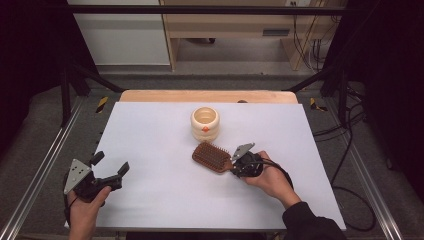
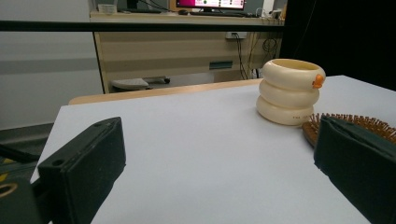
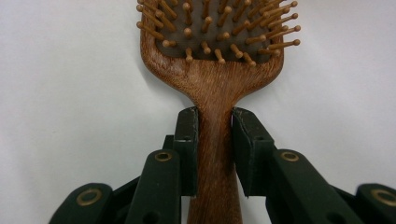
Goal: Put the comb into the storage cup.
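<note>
A wooden hairbrush (image 1: 212, 157) lies bristles up near the middle of the white table, its handle pointing right. My right gripper (image 1: 236, 166) is shut on that handle; in the right gripper view both black jaws press the handle of the hairbrush (image 3: 215, 84) from either side. A cream ribbed cup (image 1: 205, 123) with an orange mark stands just behind the brush. My left gripper (image 1: 111, 168) rests at the table's front left, open with nothing between its jaws; in the left gripper view the cup (image 2: 289, 91) and the brush bristles (image 2: 355, 123) lie ahead to its right.
The white table top (image 1: 150, 140) has bare room on the left and front. A wooden strip (image 1: 207, 96) runs along its far edge. Metal rails and black cables flank the table; a wooden cabinet stands behind.
</note>
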Motion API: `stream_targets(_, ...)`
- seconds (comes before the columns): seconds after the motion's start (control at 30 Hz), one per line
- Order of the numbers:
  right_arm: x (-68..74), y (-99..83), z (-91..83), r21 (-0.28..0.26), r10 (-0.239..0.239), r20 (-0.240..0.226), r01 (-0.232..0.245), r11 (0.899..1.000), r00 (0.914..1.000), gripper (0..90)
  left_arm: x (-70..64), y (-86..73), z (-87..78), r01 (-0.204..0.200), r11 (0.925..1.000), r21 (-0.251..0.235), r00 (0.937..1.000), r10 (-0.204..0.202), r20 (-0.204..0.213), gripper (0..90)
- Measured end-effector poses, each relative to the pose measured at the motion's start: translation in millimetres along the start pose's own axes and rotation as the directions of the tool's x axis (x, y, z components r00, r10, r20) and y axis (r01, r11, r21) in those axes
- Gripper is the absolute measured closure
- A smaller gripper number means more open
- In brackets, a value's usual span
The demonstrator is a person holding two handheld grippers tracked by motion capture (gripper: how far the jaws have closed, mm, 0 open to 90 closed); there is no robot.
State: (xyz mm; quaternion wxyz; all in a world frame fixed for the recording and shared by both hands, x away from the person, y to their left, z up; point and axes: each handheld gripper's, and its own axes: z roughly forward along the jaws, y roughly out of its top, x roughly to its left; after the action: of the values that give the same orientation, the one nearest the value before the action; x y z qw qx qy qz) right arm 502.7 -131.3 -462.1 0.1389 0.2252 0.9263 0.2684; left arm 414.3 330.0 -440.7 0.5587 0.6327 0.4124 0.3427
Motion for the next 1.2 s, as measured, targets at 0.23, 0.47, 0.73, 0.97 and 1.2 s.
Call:
stream_targets(0.23, 12.5, -1.2, -5.1, 0.018, 0.014, -0.022, -0.014, 1.0, 0.9997, 72.3, -0.3, 0.1, 0.0, 0.001, 1.0, -0.002, 1.0, -0.001, 0.0, 2.2)
stream_targets(0.47, 15.1, 2.9, -5.1, 0.066, 0.045, -0.03, -0.043, 0.997, 0.9986, 71.1, -0.8, 0.2, 0.0, -0.002, 1.0, -0.001, 1.0, 0.002, 0.001, 2.2)
stream_targets(0.73, 14.7, 11.9, -2.5, 0.142, 0.061, -0.02, -0.058, 0.988, 0.9979, 64.5, -0.5, 0.2, 0.2, 0.0, 1.0, -0.002, 1.0, 0.0, 0.001, 2.2)
stream_targets(0.97, 12.7, 15.2, -0.9, 0.174, 0.109, -0.05, -0.098, 0.98, 0.9928, 71.5, -1.7, 0.4, 0.7, -0.004, 1.0, -0.001, 1.0, 0.004, 0.004, 2.2)
stream_targets(1.2, 14.0, 16.7, -0.7, 0.183, 0.119, -0.039, -0.11, 0.977, 0.9921, 72.4, -2.8, 0.7, 0.5, -0.006, 1.0, 0.0, 0.9999, 0.006, 0.008, 2.2)
